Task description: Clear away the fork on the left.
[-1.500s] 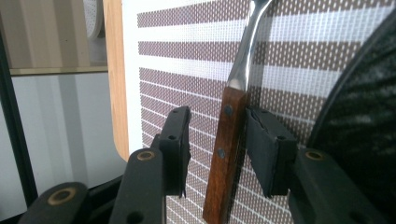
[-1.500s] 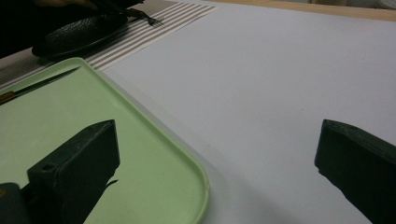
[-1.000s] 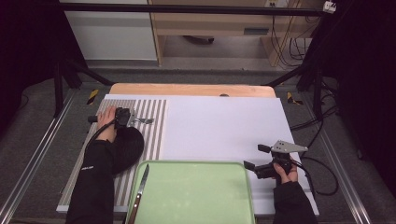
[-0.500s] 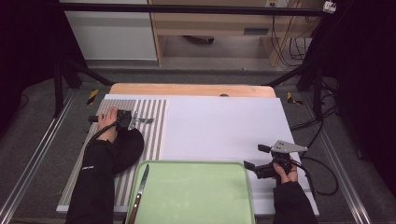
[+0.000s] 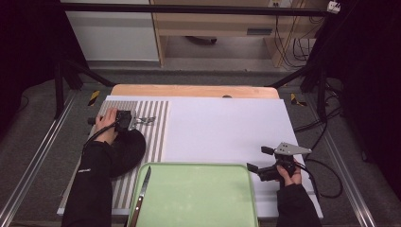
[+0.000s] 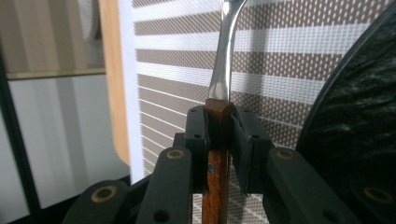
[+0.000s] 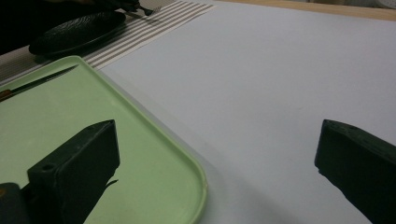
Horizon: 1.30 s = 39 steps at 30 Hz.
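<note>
A place setting takes shape on a table. Nearest the camera in the high view, a green tray [image 5: 198,198] sits at the table's front edge with a knife [image 5: 140,196] lying along its left side, blade pointing away, apparently waiting its turn to be laid out. Just right of the tray's far corner, the right gripper [image 5: 255,169] hovers low over the white table cover [image 5: 227,127] with its jaws spread wide and nothing between them; the right gripper view shows the two black jaws well apart above the tray's rim [image 7: 187,163], a posture that suggests it is idling while the other hand works. Farther back on the left, a black plate [image 5: 126,150] rests on a striped placemat [image 5: 156,123]. Beyond the plate, the left gripper [image 5: 133,119] is clamped on the wooden handle of a fork [image 6: 219,121], the jaws pressed tight against both sides of the handle near where the steel neck begins. The fork [image 5: 145,121] lies low over the stripes just past the plate's far rim, its tines pointing right, likely being set down beside the plate as part of the setting.
</note>
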### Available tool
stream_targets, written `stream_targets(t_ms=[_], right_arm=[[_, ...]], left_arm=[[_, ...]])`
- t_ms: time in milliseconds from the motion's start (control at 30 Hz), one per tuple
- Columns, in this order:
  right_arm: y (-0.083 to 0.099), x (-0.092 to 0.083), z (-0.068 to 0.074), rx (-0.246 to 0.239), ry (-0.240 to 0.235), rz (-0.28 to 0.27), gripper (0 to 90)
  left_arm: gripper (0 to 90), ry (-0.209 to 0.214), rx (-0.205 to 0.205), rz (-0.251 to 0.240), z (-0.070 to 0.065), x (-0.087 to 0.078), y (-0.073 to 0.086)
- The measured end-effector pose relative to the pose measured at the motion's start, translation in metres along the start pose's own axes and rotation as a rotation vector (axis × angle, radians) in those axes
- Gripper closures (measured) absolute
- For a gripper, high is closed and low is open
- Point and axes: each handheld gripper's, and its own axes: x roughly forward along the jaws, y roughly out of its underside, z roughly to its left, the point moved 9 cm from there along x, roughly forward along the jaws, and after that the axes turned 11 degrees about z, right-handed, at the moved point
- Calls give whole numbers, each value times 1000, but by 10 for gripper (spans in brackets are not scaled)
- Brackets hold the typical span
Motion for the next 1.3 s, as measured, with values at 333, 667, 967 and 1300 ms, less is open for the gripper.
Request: stream_targets(t_ms=[333, 667, 967, 1300], right_arm=[[0, -1, 0, 2, 0, -1, 2], [-1, -1, 0, 0, 0, -7, 2], [0, -2, -1, 3, 1, -5, 2], [1, -1, 0, 3, 1, -3, 3]], left_arm=[[768, -14, -52, 17, -2, -25, -6], [768, -10, -139, -5, -11, -51, -11], [768, -21, -180, -23, -16, -77, -20], [768, -10, -220, -65, -25, -101, -30]])
